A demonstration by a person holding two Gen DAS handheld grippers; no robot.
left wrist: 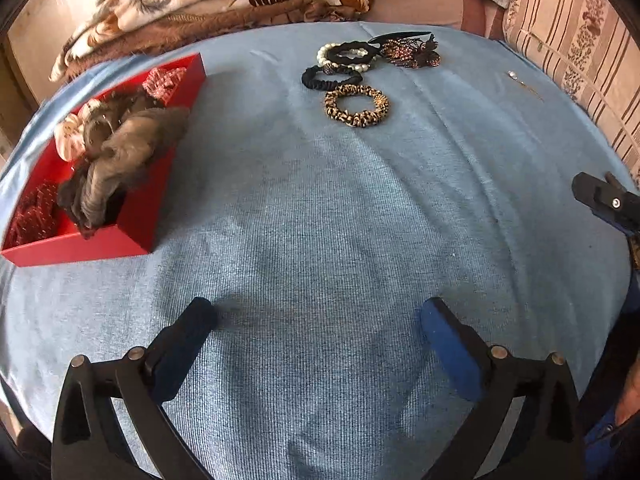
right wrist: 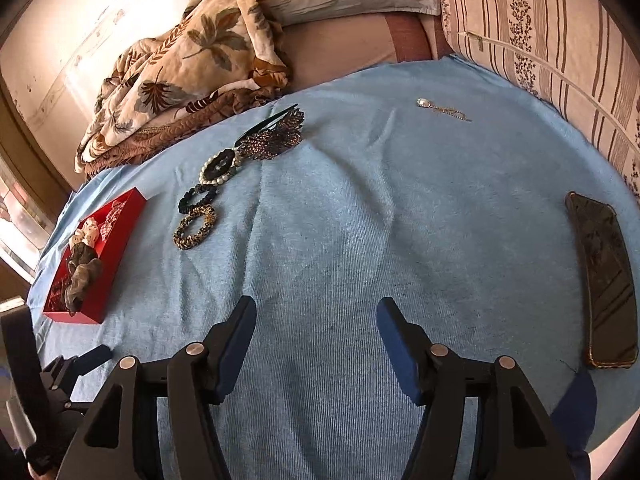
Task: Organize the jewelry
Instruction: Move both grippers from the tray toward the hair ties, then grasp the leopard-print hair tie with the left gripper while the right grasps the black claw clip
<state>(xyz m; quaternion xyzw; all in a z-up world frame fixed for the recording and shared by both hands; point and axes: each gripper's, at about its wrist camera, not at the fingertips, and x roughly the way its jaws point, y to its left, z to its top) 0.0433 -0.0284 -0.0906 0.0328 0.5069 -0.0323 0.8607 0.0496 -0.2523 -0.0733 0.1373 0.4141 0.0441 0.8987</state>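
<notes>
Ribbed blue cloth (left wrist: 320, 240), ruffled leopard scrunchie (left wrist: 357, 106)

Readable text: none in either view.
Red box (left wrist: 136, 216): plain red walls, no label or brand to be seen.
Phone (right wrist: 604, 280): lies well to the right of the red box, its dark screen shows only reflections, no characters.
Striped cushion (right wrist: 540, 28): beyond the phone, far from the red box; stripes and flower print only, no words.
Leaf-print blanket (right wrist: 180, 72): behind the red box, pattern only, no lettering.
</notes>
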